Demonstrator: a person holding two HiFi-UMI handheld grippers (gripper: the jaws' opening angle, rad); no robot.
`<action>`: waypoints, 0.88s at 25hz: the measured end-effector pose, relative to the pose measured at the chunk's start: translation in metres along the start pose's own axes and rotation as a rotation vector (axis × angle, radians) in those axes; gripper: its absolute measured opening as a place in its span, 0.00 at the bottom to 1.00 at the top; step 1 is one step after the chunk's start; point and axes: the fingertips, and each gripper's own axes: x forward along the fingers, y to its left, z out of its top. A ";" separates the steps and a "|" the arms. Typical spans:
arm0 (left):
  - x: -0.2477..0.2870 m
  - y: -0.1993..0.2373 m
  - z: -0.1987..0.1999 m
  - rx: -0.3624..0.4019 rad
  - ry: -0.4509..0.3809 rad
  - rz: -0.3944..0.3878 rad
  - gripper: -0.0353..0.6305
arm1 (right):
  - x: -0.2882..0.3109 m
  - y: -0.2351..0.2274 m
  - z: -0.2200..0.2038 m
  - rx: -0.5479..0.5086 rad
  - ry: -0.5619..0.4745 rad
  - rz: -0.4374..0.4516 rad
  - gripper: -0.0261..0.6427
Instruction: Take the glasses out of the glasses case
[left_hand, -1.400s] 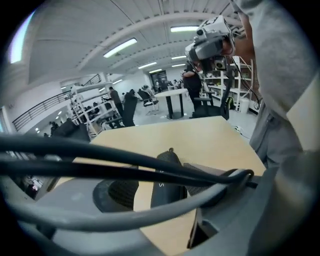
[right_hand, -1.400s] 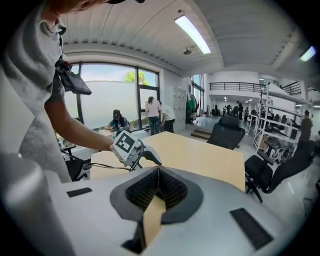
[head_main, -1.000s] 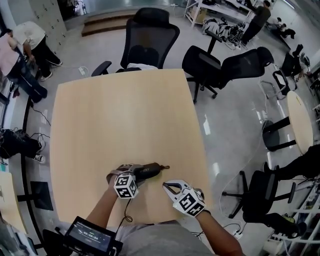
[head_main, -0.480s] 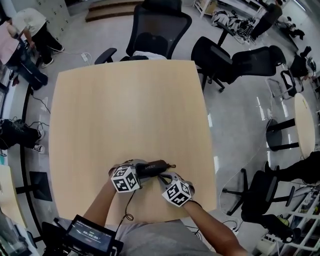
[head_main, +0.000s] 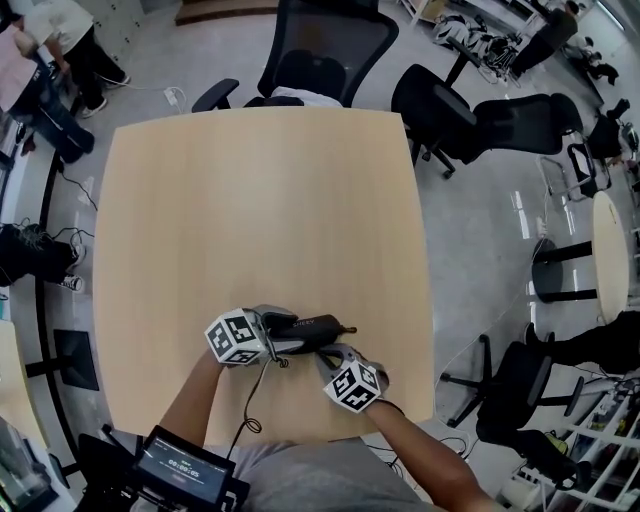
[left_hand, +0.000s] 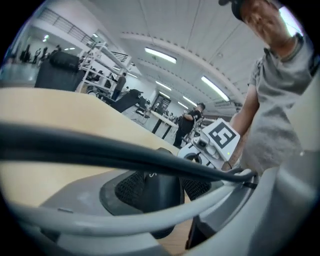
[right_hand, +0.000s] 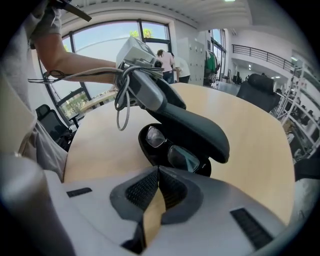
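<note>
Gripping the lid (right_hand: 197, 127) of the dark case (head_main: 322, 327), the left gripper (head_main: 290, 333) holds it tipped up and back. Its jaws are closing, with the lid's edge between the pads. The case sits on the table (head_main: 250, 200) near the front edge, close to the person. Its base lies flat on the wood and its mouth faces the right gripper (right_hand: 157, 172). The glasses (right_hand: 172, 150) lie inside the base under the raised lid, dark-framed, with both lenses showing. The right gripper's jaws are pressed together with nothing between them. Its tips point steeply down, just in front of the open case and near the glasses. Whether they touch the rim cannot be told. A cable (right_hand: 120, 107) loops down from the left gripper.
</note>
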 end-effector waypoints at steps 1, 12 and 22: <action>-0.004 0.007 0.003 -0.071 -0.059 -0.008 0.40 | 0.001 0.000 0.000 -0.003 0.002 0.003 0.05; -0.040 0.065 0.009 -0.394 -0.430 0.126 0.30 | -0.004 0.006 0.002 -0.025 0.016 0.021 0.05; -0.036 0.059 0.016 -0.348 -0.475 0.107 0.29 | -0.042 -0.009 0.057 -0.156 -0.061 0.036 0.05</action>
